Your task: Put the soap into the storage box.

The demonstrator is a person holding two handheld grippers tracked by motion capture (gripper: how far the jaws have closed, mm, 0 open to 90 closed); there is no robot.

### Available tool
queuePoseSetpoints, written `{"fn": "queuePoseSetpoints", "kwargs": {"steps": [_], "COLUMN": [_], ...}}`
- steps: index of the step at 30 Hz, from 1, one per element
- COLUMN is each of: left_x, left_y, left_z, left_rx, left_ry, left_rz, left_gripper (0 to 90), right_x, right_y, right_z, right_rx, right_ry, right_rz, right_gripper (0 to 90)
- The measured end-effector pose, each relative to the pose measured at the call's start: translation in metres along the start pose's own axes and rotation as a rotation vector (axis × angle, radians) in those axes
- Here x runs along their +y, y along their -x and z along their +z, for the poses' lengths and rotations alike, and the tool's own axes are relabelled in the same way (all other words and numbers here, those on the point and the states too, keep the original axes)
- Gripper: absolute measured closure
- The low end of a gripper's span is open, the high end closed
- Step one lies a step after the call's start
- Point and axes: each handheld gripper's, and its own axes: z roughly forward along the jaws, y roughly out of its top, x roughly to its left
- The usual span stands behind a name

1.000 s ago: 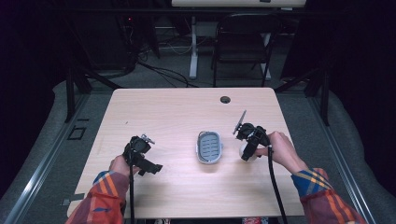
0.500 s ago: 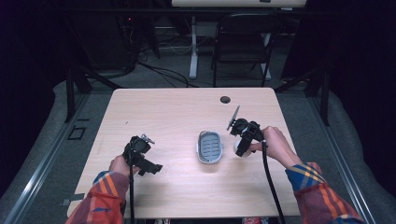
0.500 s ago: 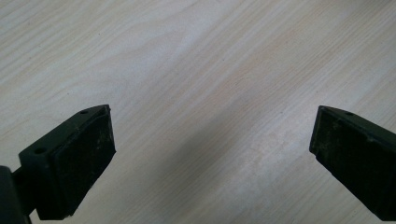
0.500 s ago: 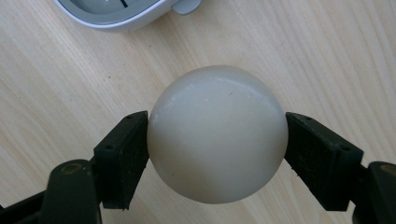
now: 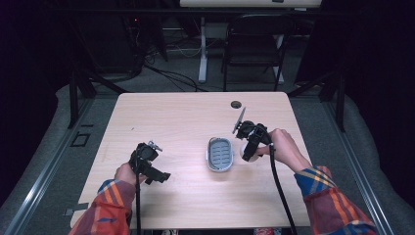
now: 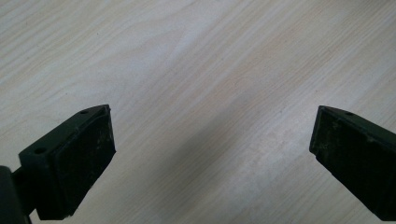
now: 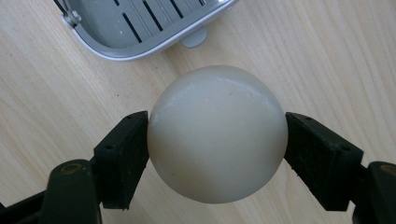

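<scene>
Right gripper (image 7: 215,140) clenched on smooth off-white ball (image 7: 217,133), grey slotted tray (image 7: 140,25) at upper left; left gripper (image 6: 210,154) released, jaws wide over bare table (image 6: 210,60)

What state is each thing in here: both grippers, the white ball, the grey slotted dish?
Left gripper: jaws wide open, nothing between them, over bare table.
Right gripper: shut on the white ball, one jaw pressed to each side.
White ball: gripped, beside the dish; whether it rests on the table cannot be told.
Grey slotted dish: lying flat on the table, open side up, nothing in it.
</scene>
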Motion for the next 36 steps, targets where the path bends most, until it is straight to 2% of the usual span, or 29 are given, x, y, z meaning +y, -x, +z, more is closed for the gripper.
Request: {"fn": "queuePoseSetpoints", "kwargs": {"steps": [15, 36], "left_x": [-0.001, -0.001], "left_y": [0.000, -0.001], "left_z": [-0.001, 0.000], "left_rx": [-0.005, -0.004], "left_ry": [0.000, 0.001], "left_rz": [0.000, -0.003], "left_gripper": [0.1, 0.1], "right_x": [0.020, 0.047], "right_y": [-0.005, -0.011], "right_z": [-0.007, -0.006], "right_rx": [-0.003, 0.011], "right_ry": [0.001, 0.036], "right_rz": [-0.032, -0.050], "right_gripper": [24.2, 24.2]}}
